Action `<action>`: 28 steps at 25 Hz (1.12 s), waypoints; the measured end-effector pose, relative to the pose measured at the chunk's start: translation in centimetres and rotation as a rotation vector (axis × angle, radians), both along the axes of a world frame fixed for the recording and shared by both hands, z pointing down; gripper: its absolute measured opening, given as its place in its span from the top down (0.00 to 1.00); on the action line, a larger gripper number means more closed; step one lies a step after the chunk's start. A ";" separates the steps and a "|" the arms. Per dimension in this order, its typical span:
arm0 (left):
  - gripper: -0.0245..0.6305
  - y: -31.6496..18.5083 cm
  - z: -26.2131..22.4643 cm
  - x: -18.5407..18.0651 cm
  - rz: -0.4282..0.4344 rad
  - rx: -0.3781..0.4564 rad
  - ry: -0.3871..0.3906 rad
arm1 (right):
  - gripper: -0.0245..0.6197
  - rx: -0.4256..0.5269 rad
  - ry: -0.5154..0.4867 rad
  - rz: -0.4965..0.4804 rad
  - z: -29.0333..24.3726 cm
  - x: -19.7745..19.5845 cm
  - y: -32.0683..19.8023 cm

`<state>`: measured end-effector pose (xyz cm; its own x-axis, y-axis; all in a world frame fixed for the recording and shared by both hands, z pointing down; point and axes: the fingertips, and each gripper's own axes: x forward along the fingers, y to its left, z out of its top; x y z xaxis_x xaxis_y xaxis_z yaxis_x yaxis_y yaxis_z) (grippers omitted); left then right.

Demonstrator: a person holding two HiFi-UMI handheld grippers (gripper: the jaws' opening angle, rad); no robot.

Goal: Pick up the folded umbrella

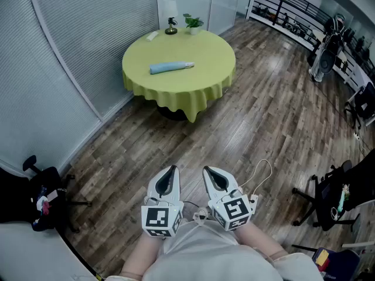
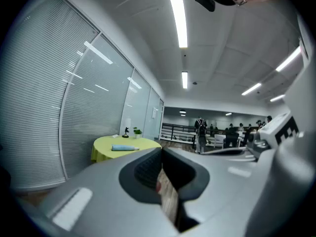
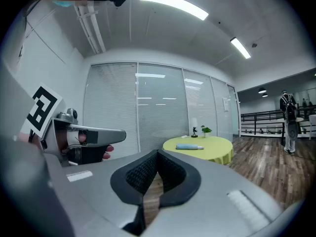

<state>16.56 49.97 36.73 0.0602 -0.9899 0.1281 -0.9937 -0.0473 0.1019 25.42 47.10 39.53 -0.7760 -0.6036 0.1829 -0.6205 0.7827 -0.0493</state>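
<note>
A light-blue folded umbrella (image 1: pixel 170 67) lies on a round table with a yellow-green cloth (image 1: pixel 205 81), far ahead across the wooden floor. It also shows small and distant as the umbrella (image 2: pixel 123 148) in the left gripper view and the umbrella (image 3: pixel 189 146) in the right gripper view. My left gripper (image 1: pixel 171 171) and right gripper (image 1: pixel 209 172) are held side by side close to my body, pointing toward the table. Both are shut with nothing between their jaws.
A small figurine (image 1: pixel 170 26), a potted plant (image 1: pixel 193 22) and a white card (image 1: pixel 152 36) sit at the table's far edge. Blinds-covered glass walls (image 1: pixel 76 45) run along the left. Office chairs (image 1: pixel 328 198) stand at right, another chair (image 1: pixel 41 198) at left. People stand far off by a railing.
</note>
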 end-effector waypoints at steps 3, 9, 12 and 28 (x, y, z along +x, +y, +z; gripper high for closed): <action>0.95 -0.4 -0.1 0.1 -0.003 -0.001 -0.006 | 0.96 -0.006 -0.004 -0.007 0.0 0.0 -0.5; 0.95 -1.3 0.2 0.6 -0.014 -0.012 -0.012 | 0.96 -0.013 -0.007 -0.012 0.3 0.7 -1.3; 0.95 -2.0 0.5 0.7 -0.017 -0.022 -0.014 | 0.96 -0.026 -0.019 0.001 0.5 1.0 -2.2; 0.95 -8.2 3.2 2.6 -0.090 -0.040 -0.003 | 0.96 -0.091 -0.006 -0.028 4.0 4.7 -9.4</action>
